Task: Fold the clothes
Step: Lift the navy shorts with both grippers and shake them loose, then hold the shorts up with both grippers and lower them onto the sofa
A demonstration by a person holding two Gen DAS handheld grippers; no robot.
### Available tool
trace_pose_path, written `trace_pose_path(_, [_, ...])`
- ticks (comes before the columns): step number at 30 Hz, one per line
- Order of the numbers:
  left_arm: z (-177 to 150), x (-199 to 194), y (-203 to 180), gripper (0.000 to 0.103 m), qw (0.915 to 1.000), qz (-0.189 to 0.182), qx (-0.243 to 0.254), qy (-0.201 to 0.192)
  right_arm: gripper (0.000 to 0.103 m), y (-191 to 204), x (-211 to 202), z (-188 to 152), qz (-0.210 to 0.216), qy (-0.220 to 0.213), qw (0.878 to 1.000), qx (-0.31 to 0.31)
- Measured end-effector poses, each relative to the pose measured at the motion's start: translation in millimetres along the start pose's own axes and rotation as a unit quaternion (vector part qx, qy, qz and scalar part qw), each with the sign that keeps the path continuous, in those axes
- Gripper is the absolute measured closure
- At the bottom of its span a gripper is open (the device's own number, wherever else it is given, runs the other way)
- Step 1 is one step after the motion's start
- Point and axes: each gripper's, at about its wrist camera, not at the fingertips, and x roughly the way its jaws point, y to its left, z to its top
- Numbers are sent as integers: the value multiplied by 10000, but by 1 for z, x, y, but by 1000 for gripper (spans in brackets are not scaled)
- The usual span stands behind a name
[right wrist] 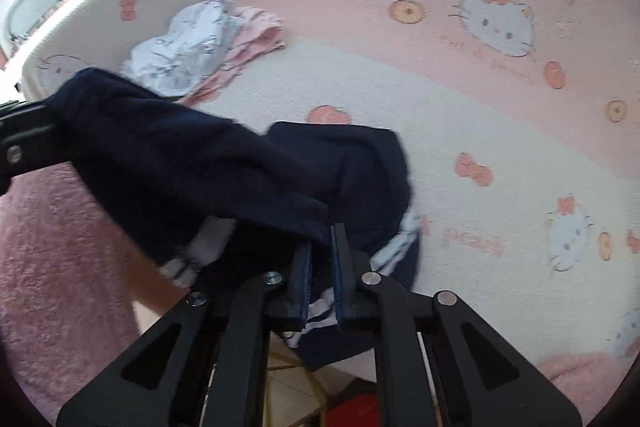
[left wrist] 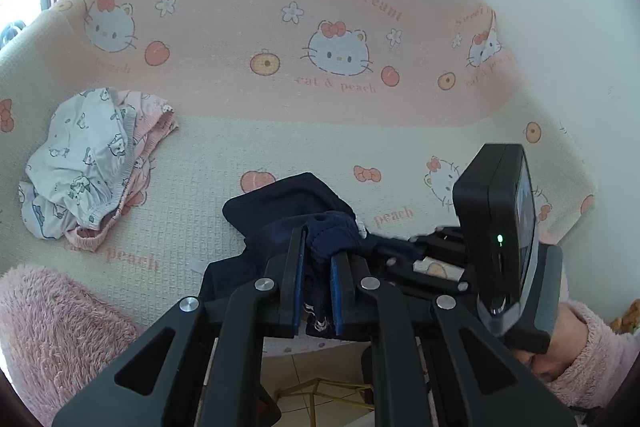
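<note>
Pink-and-cream waffle-weave blanket (left wrist: 248, 155) printed with cats and peaches is covering the whole work surface and running up the backrest beyond both tongs. A fluffy pink cushion (left wrist: 52, 323) is lying at the near edge, to the left of the left gripper (left wrist: 318, 259). Well ahead and to the left of both tongs, a crumpled pile of pale blue printed and pink clothes (left wrist: 84, 167) is sitting on the blanket, apart from everything else. The navy garment (right wrist: 224, 171) is lying bunched directly in front of the tongs, partly lifted off the blanket, with a white striped trim showing underneath. The left gripper is pinching a fold of this navy cloth between its blue pads, jaws nearly together with only the fabric filling the gap. The right gripper (right wrist: 322, 251) is likewise clamping another edge of the same garment, jaws narrowed onto the cloth. A pink fleecy sleeve (left wrist: 592, 351) is showing behind the right tool's black camera housing (left wrist: 496, 219).
</note>
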Motion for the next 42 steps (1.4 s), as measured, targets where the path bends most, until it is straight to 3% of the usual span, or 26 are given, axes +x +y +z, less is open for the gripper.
trace_pose_path(4, [-5,13,1,91,9998,56,18,192,98,-35,-27,10,-488,-412,9969,455])
trace_pose_path(10, [-14,51,-13,91,9973,110,140,707,99,-49,-141,36,-449,-1740,9805,797])
trace_pose_path(14, [-23,72,-20,91,9945,158,195,1017,99,-50,-196,43,-235,-2192,9711,919])
trace_pose_path(15, [-24,76,-21,91,9939,168,197,1068,99,-50,-205,43,-170,-2230,9702,936])
trace_pose_path(18, [-20,64,-22,91,9955,-423,46,849,98,-50,-216,42,-18,-2211,9702,991])
trace_pose_path(20, [-16,53,-26,91,9912,-1093,7,741,97,-50,-214,40,-138,-2137,9718,991])
trace_pose_path(23, [-19,46,-45,89,9868,-1414,377,692,97,-52,-201,36,-211,-1913,9757,1046])
trace_pose_path(29, [-35,69,-93,86,9648,-2132,802,1318,97,-49,-193,30,-54,-1763,9770,1195])
trace_pose_path(31, [-40,78,-103,77,9656,-1992,888,1414,97,-47,-197,28,-12,-1782,9765,1212])
trace_pose_path(33, [-41,91,-104,71,9724,-1624,785,1482,97,-46,-205,25,92,-1835,9748,1267])
trace_pose_path(36, [-38,99,-88,70,9785,-1368,305,1512,97,-45,-220,22,125,-1970,9719,1282])
trace_pose_path(39, [-31,88,-67,70,9810,-1484,-146,1238,97,-47,-231,22,123,-2055,9700,1294])
trace_pose_path(42, [-28,86,-58,69,9731,-1907,-434,1220,97,-50,-239,23,151,-2106,9684,1331])
